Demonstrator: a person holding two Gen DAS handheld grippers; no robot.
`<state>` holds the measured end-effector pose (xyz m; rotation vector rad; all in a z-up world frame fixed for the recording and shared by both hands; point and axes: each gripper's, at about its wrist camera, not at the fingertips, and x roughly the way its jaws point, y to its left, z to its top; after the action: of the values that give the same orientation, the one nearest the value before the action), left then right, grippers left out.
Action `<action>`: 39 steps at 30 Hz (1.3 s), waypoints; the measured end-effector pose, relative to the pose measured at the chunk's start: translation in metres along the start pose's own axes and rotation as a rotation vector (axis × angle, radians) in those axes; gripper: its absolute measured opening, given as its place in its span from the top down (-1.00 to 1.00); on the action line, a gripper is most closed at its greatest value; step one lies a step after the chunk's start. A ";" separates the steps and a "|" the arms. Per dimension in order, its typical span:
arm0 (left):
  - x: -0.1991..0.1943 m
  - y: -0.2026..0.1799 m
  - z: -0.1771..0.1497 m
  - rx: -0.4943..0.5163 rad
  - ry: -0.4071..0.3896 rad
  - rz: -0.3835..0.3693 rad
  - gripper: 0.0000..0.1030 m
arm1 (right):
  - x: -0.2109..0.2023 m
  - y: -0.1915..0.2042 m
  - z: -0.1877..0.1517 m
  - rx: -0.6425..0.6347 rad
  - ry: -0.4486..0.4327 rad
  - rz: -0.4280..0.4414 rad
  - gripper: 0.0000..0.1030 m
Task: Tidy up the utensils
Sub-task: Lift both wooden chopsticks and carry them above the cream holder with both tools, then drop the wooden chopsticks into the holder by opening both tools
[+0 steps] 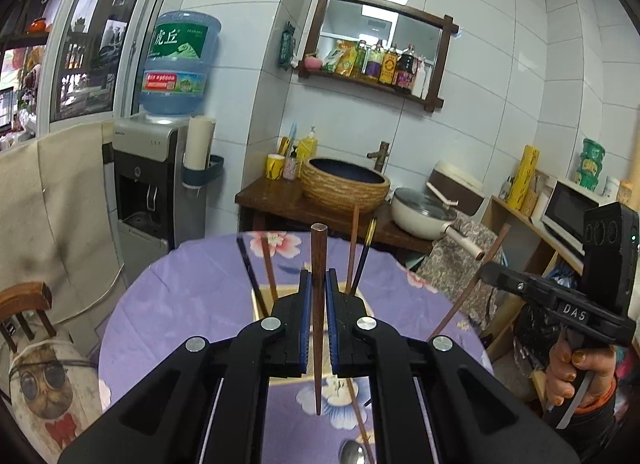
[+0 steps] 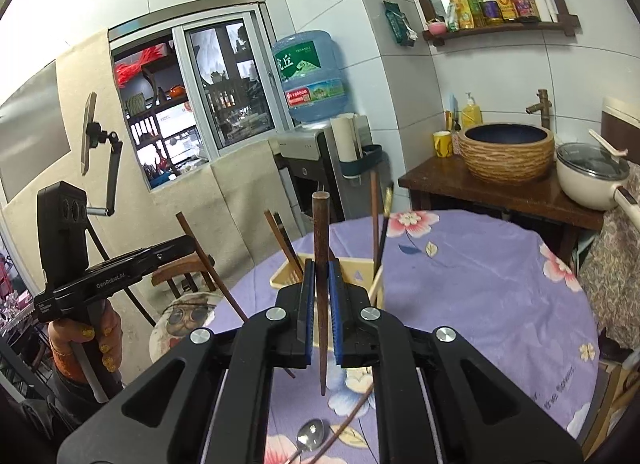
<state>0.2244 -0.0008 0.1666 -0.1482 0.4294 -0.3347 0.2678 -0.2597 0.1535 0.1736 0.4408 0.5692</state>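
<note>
My left gripper (image 1: 319, 278) is shut on a dark brown chopstick (image 1: 319, 248) that stands upright, thick end up, above the purple floral table (image 1: 180, 304). Just behind it is a pale yellow utensil holder (image 1: 288, 288) with several chopsticks leaning in it. My right gripper (image 2: 320, 268) is shut on a second brown chopstick (image 2: 320, 223), also upright, in front of the same holder (image 2: 352, 266). Each gripper shows in the other's view, the right gripper (image 1: 490, 274) and the left gripper (image 2: 188, 244), each with its stick slanting down. A spoon (image 2: 312, 434) and a loose chopstick (image 2: 352, 416) lie on the cloth below.
A chair with a cat cushion (image 1: 40, 376) stands at the table's left edge. Behind the table are a water dispenser (image 1: 148, 183) and a wooden counter (image 1: 272, 199) with a woven basin and a white pan (image 1: 420, 211). A shelf with a microwave (image 1: 568, 203) stands on the right.
</note>
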 end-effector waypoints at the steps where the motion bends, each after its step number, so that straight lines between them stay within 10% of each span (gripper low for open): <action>1: 0.000 0.001 0.009 -0.008 -0.007 -0.007 0.86 | 0.002 0.001 0.010 0.002 -0.008 0.003 0.85; 12: 0.017 0.012 0.092 -0.034 -0.106 0.074 0.86 | 0.030 0.014 0.089 -0.048 -0.108 -0.084 0.85; 39: 0.122 0.016 -0.031 0.026 0.131 0.148 0.87 | 0.130 -0.035 -0.005 0.021 0.038 -0.173 0.85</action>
<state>0.3197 -0.0310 0.0883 -0.0683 0.5619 -0.2046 0.3806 -0.2161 0.0933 0.1436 0.4941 0.3990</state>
